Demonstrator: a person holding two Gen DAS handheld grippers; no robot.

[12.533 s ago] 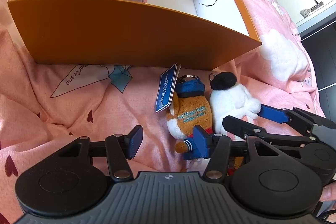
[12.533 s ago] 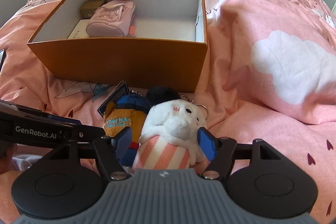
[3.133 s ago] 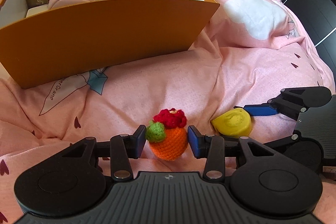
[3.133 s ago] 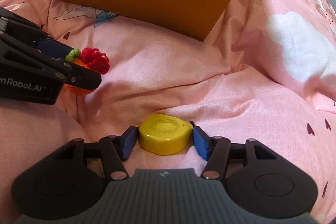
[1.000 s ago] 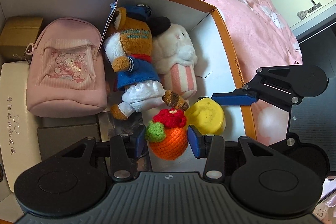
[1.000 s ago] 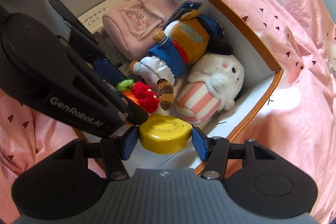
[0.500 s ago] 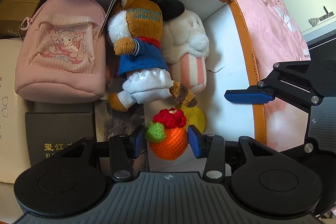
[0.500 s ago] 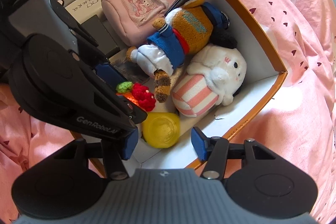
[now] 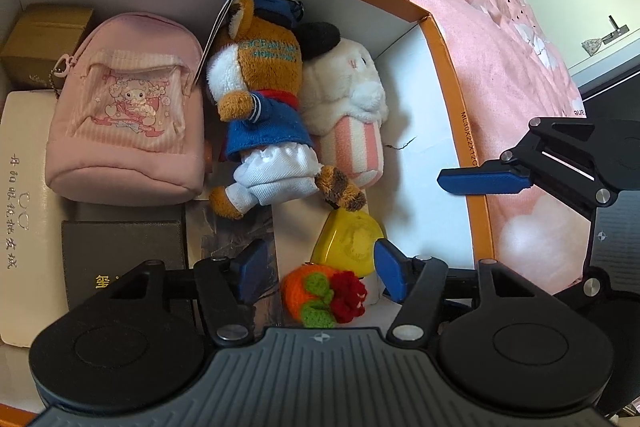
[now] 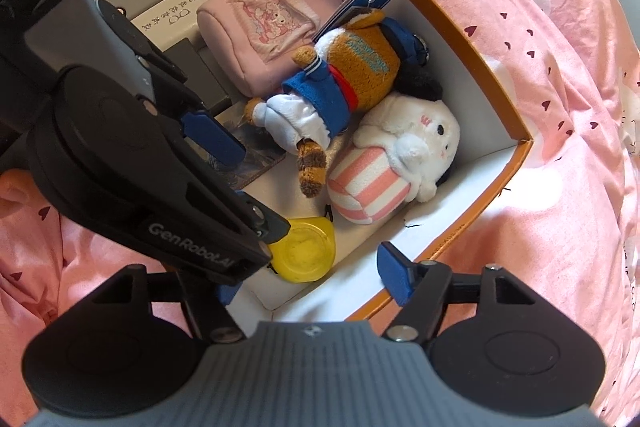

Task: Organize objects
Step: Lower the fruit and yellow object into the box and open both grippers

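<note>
The orange box (image 9: 460, 83) (image 10: 476, 75) holds a pink pouch (image 9: 124, 115) (image 10: 260, 23), a brown plush in blue (image 9: 260, 99) (image 10: 340, 79) and a white striped plush (image 9: 352, 115) (image 10: 392, 163). The crocheted orange fruit (image 9: 320, 295) lies on the box floor between the open jaws of my left gripper (image 9: 320, 267), free of the pads. The yellow case (image 9: 348, 243) (image 10: 304, 251) lies just beyond it. My right gripper (image 10: 308, 279) is open and empty above the box's near corner; the left gripper's body hides its left finger and the fruit.
Small boxes sit at the left side of the orange box: a gold one (image 9: 44, 43), a white one (image 9: 20, 187) and a dark one (image 9: 120, 259). Pink bedding (image 10: 560, 107) surrounds the box. My right gripper's finger (image 9: 480, 181) hangs over the box's right wall.
My left gripper has opened and the crocheted fruit has dropped onto the box floor. My right gripper, which let go of the yellow case half a second ago, has pulled back a little.
</note>
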